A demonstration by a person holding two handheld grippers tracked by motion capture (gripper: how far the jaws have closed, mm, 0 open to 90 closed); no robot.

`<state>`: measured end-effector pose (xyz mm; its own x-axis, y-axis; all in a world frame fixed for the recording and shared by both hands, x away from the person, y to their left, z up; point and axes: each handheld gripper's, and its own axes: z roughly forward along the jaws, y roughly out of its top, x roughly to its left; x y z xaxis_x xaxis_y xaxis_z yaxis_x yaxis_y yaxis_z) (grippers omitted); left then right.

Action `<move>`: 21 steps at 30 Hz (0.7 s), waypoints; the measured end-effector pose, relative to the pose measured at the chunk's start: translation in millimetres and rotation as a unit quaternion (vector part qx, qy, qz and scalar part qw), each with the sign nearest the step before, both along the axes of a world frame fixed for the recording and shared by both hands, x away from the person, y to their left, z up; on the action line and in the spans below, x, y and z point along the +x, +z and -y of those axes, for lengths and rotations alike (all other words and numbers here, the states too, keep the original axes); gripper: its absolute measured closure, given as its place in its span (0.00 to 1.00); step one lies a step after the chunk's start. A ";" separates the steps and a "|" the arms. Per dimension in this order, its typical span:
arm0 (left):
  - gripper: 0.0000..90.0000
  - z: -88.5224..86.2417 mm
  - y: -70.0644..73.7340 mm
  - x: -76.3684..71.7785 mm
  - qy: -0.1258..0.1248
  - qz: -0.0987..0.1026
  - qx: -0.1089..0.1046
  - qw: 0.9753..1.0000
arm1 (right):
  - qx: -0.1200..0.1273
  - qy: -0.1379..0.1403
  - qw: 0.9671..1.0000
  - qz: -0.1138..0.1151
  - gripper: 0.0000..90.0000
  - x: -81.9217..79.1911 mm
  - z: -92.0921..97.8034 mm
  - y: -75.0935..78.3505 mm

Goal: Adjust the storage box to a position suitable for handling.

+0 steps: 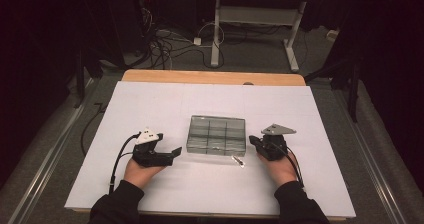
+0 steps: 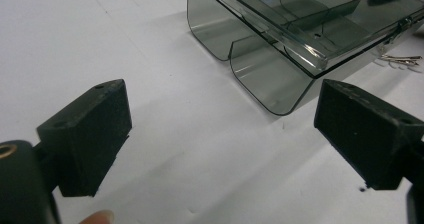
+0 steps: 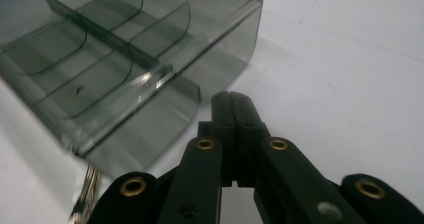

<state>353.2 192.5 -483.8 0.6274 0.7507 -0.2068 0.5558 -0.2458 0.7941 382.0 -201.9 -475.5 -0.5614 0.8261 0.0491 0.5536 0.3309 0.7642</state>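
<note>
A smoky clear box (image 1: 217,135) with several compartments lies closed in the middle of the white table. A small metal clip (image 1: 239,160) lies just in front of its near right corner. My left gripper (image 1: 174,152) rests left of the box, open, with nothing between its jaws. In the left gripper view the box (image 2: 280,34) stands beyond the spread jaws of that gripper (image 2: 225,129), and the clip (image 2: 400,60) lies at the right edge. My right gripper (image 1: 254,141) sits right of the box, shut on nothing. Its tips (image 3: 231,100) point at the box's (image 3: 125,59) corner, with the clip (image 3: 86,194) at lower left.
The white table sheet (image 1: 165,104) has a wooden edge (image 1: 210,77) at the far side. Beyond it are a desk frame (image 1: 216,29) and cables on the floor (image 1: 160,46). A rail (image 1: 375,159) runs along the table's right side.
</note>
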 end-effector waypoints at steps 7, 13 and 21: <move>0.08 1.0 -0.3 -1.3 -0.016 -0.004 0.005 1.000 | -0.003 0.002 1.000 0.001 1.00 15.8 -14.3 4.7; 0.08 0.1 0.5 -1.3 -0.016 -0.001 0.002 1.000 | -0.007 -0.002 1.000 0.001 1.00 29.6 -21.7 3.8; 0.08 -5.6 4.7 -11.1 -0.025 0.021 -0.003 0.999 | -0.004 0.010 1.000 0.017 1.00 -7.5 -8.4 9.2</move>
<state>342.1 198.0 -479.2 0.6719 0.7174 -0.1840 0.5093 -0.2673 0.8180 374.6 -193.5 -466.4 -0.5784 0.8154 0.0226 0.5212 0.3480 0.7793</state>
